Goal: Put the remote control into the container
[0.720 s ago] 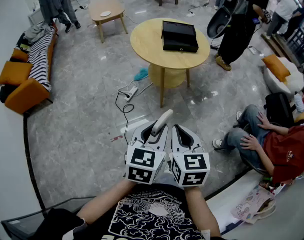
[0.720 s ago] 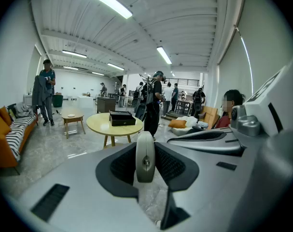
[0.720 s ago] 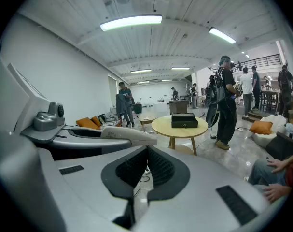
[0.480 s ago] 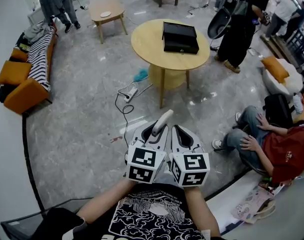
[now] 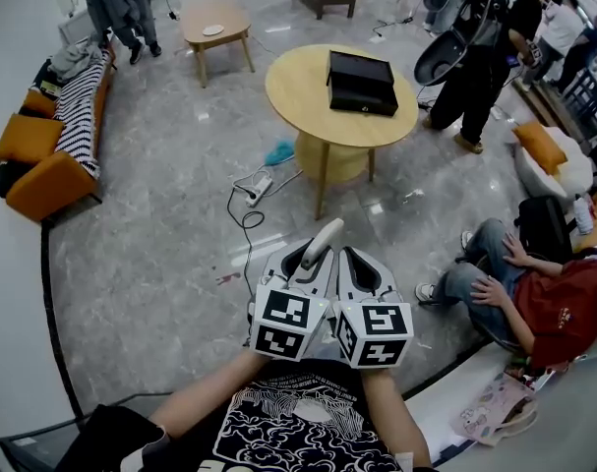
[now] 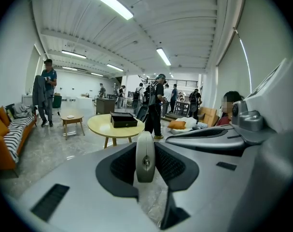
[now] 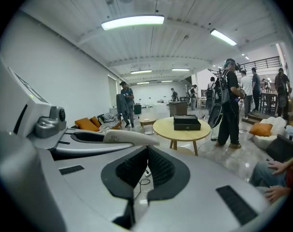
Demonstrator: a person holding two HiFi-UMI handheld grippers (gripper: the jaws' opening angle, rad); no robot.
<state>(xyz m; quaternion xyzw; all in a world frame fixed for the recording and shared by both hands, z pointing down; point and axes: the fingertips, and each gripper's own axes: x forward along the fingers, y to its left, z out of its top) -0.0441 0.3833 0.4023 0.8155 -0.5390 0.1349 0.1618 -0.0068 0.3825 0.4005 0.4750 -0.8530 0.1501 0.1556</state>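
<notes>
The left tool (image 5: 300,262) is clamped across the lower end of a slim white remote control (image 6: 145,153), which stands upright. The right tool (image 7: 146,151) is closed on nothing. The black container (image 5: 362,79) sits on a round table (image 5: 308,96), well apart. The remote looks light, rigid and probably slippery, so a grip nearer its middle would suit it.

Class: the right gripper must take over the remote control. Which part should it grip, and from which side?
Probably the free far end of the remote control, which juts past the left gripper. The right gripper should come over that tip from above, fingers closing on the two broad faces, since the body is slim.
</notes>
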